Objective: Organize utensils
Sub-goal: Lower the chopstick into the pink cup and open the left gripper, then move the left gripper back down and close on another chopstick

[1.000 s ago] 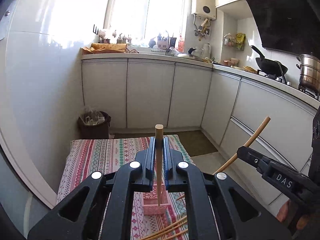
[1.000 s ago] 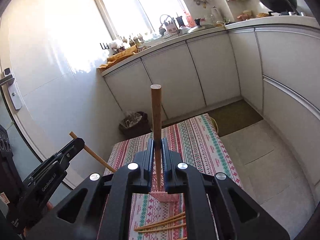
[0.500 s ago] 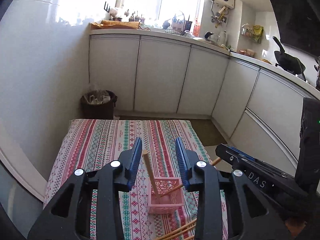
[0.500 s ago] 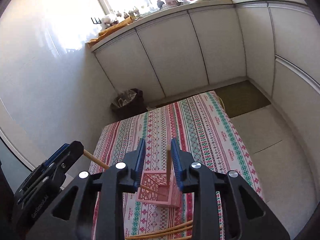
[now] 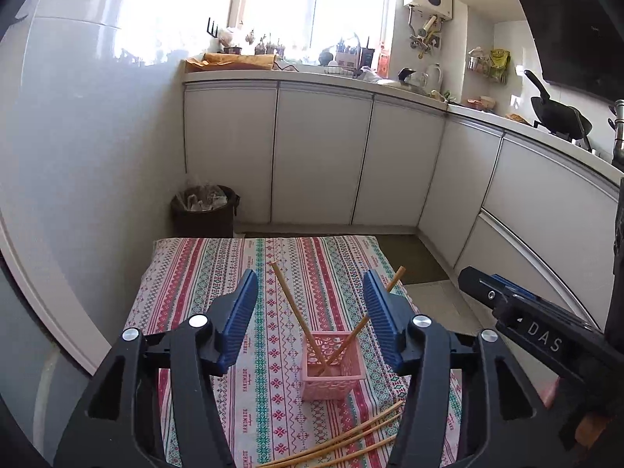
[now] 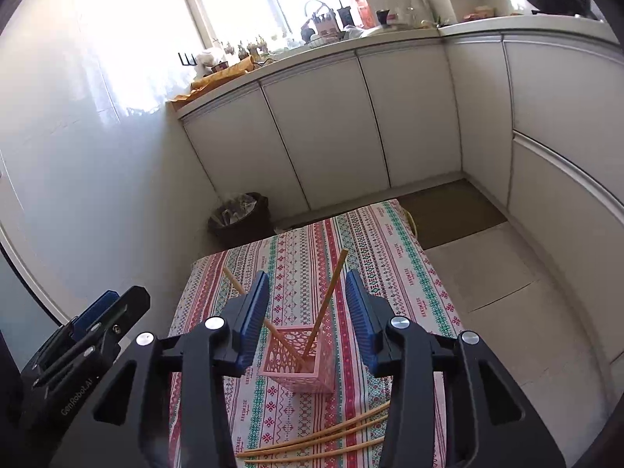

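Both of my jaws stand wide apart and hold nothing. My left gripper (image 5: 310, 316) and my right gripper (image 6: 307, 318) hang above the small pink lattice-walled plastic basket (image 5: 331, 370), which stands on the striped red, green and white patterned tablecloth (image 5: 202, 273), with my left seen at the lower left of the right wrist view and my right at the right of the left wrist view.

Two thin light-brown wooden chopsticks stand in that basket, each leaning out toward an opposite side: one (image 5: 290, 304) tilts toward my left, the other (image 5: 364, 323) toward my right. Their upper ends rise between or just beside my blue pads (image 5: 240, 321), but touch nothing.

Several more loose wooden chopsticks (image 5: 351, 435) lie flat on the cloth, near the basket on my side of it, below my jaws and partly hidden by my right-hand finger in each view.

I judge these sticks to be light, stiff and smooth, so they may roll or slip under a careless pinch. Lying flat on soft cloth, they leave little room beneath, so I would take one near its middle, across its width, and close firmly. The basket looks light too, and a hard nudge could tip it.
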Demonstrator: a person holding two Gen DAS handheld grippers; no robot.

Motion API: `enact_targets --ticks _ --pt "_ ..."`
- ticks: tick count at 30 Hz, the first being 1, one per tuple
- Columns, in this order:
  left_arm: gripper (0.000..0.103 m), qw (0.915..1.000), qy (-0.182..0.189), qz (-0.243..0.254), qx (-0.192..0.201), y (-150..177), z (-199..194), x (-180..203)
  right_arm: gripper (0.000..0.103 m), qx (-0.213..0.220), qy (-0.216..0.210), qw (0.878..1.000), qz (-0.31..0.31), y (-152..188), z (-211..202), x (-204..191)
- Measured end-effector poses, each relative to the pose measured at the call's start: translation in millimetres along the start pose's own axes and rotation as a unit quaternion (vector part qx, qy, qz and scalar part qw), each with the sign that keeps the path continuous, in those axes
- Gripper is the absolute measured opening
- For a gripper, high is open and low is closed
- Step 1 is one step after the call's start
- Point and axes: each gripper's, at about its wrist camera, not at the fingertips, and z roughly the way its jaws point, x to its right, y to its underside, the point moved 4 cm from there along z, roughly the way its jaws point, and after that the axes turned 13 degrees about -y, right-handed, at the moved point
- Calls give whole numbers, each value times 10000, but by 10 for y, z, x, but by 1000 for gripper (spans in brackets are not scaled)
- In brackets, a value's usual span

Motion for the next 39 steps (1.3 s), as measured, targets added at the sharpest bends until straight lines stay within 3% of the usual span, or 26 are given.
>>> enact_targets --ticks 5,15,18,21,31,39 --pt "57 9999 -60 54 -60 76 -110 -15 54 13 150 9999 -65 100 -141 -26" --pt "79 9999 -155 45 26 148 -356 -10 70 134 610 9974 -355 230 -429 -59" --pt "82 9998 -189 61 -28 205 -397 -12 76 196 795 9956 -458 270 -528 -69" --pt "91 9997 -230 39 -53 285 -457 -30 86 298 1028 9928 -547 308 -623 -65" --pt "96 9989 -253 301 -273 546 -578 1 96 303 1510 9863 -592 570 -909 58" --pt "96 9895 -70 1125 -901 927 -473 243 96 -248 1648 9858 -197 1150 -1117 431"
